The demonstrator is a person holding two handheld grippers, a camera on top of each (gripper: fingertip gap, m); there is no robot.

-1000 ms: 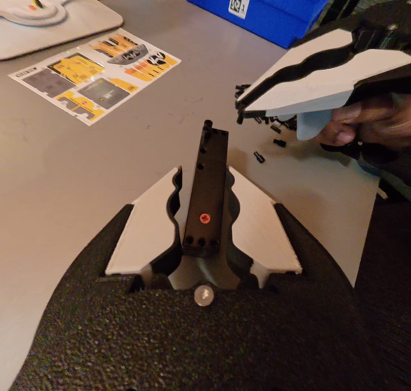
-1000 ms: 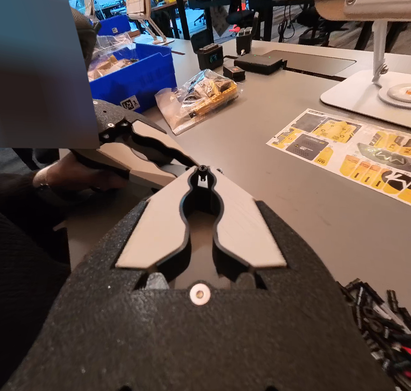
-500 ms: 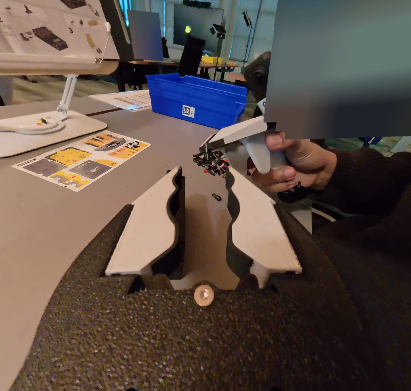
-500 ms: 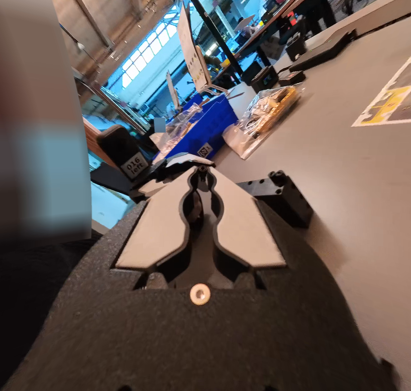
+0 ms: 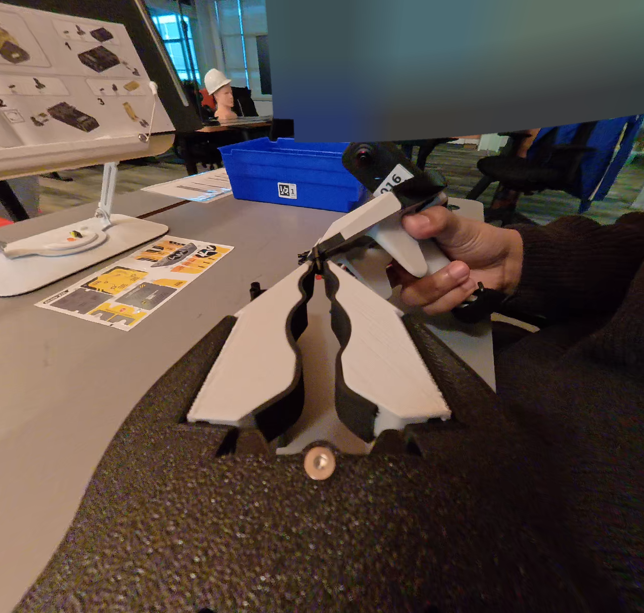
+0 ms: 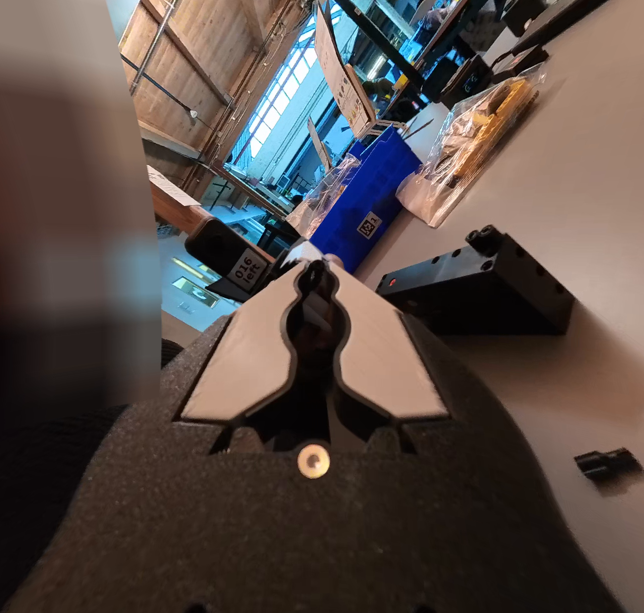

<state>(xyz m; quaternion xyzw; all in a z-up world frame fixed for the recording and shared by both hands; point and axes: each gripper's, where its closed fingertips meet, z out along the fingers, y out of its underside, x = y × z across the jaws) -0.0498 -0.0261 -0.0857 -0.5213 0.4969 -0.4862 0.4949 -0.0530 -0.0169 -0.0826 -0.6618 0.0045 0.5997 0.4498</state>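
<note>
My right gripper [image 6: 315,271] is shut on a small black pin [image 6: 315,273]. A hand holds it at the right of the left wrist view [image 5: 315,253]. My left gripper [image 5: 317,265] meets it tip to tip, and its jaws have narrowed onto the same pin [image 5: 316,261]. A black block with holes [image 6: 488,282] lies flat on the grey table [image 6: 557,195], right of both grippers. Only its studded end [image 5: 255,287] shows past my left finger.
A blue bin [image 5: 292,181] stands at the back. A yellow and grey sticker sheet [image 5: 139,279] and an instruction stand [image 5: 87,240] lie to the left. A plastic bag of yellow parts [image 6: 470,150] sits by the bin. A loose black pin [image 6: 608,463] lies near the right gripper. The tips of both grippers are at nearly the same place.
My left gripper let go of the black block, which now lies on the table. It then narrowed its jaws onto the pin that the right gripper brought up to it.
</note>
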